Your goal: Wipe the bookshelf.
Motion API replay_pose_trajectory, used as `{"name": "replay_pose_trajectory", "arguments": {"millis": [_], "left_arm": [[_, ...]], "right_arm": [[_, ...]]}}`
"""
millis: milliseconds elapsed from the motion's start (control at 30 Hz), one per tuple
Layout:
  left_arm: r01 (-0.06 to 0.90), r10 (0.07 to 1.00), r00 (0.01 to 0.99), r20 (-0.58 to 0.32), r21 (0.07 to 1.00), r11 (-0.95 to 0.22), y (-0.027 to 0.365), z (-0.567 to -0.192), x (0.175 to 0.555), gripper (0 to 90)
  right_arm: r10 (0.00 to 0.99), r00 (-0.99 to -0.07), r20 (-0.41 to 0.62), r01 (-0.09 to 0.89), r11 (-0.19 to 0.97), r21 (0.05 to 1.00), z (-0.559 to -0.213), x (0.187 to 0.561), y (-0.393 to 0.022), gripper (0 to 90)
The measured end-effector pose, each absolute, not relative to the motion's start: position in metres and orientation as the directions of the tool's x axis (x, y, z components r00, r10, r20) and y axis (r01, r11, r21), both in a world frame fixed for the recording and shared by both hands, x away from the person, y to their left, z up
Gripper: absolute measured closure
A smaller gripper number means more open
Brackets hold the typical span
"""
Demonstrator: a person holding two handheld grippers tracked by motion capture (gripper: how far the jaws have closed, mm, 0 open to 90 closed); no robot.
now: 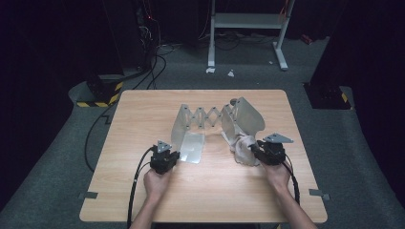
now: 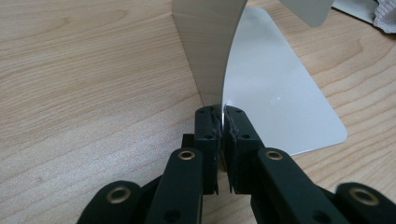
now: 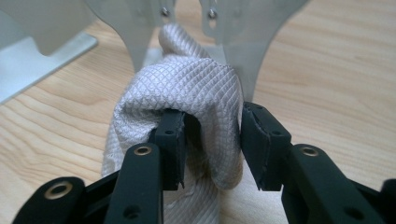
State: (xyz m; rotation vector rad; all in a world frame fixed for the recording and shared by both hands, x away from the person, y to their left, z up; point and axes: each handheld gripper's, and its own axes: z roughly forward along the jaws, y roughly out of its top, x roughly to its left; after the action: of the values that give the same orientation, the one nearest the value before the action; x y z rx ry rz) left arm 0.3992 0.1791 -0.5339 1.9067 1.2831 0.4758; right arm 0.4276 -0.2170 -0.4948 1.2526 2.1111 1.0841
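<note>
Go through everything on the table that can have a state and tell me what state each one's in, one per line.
Expanding metal bookend: standing on the table, its scissor links stretched out between the two end plates.
White cloth: bunched up against the right end plate, a fold lying between the right gripper's jaws.
Left gripper: shut on the left end plate's edge.
Right gripper: jaws apart, not pressing the cloth.

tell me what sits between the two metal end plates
A folding scissor lattice links the left plate and right plate, seen in the high view; bare table shows beneath it.
</note>
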Motion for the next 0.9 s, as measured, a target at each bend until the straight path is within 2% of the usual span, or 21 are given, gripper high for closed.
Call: {"name": "replay_pose_trajectory", "arguments": {"millis": [133, 233, 300, 433, 567, 733, 900], "left_arm": [[0.609, 0.900, 0.421, -0.110, 0.770, -0.191, 0.179, -0.534, 0.399, 84.0], [0.610, 0.900, 0.422, -0.109, 0.769, -0.193, 0.179, -0.534, 0.399, 84.0], [0.610, 0.900, 0.421, -0.110, 0.769, -0.192, 0.179, -0.534, 0.399, 84.0], [0.610, 0.900, 0.422, -0.111, 0.769, -0.191, 0.179, -0.534, 0.399, 84.0], [0.609, 0.900, 0.422, -0.109, 0.770, -0.192, 0.179, -0.534, 0.399, 83.9], [0.609, 0.901, 0.421, -0.106, 0.770, -0.193, 0.178, -0.534, 0.399, 84.0], [0.606, 0.903, 0.419, -0.098, 0.770, -0.198, 0.178, -0.534, 0.399, 84.1]], "right_arm": [[0.862, -0.506, 0.021, 0.493, 0.269, 0.827, -0.486, 0.423, -0.214, 57.0], [0.853, -0.522, 0.016, 0.492, 0.286, 0.823, -0.487, 0.425, -0.209, 57.3], [0.852, -0.523, 0.012, 0.499, 0.295, 0.815, -0.490, 0.428, -0.205, 60.6], [0.823, -0.567, 0.040, 0.515, 0.316, 0.797, -0.498, 0.436, -0.196, 73.8], [0.821, -0.569, 0.033, 0.536, 0.340, 0.773, -0.509, 0.444, -0.186, 83.1], [0.830, -0.556, 0.049, 0.565, 0.334, 0.755, -0.517, 0.452, -0.183, 85.7], [0.836, -0.548, 0.020, 0.568, 0.355, 0.743, -0.515, 0.460, -0.179, 86.4]]}}
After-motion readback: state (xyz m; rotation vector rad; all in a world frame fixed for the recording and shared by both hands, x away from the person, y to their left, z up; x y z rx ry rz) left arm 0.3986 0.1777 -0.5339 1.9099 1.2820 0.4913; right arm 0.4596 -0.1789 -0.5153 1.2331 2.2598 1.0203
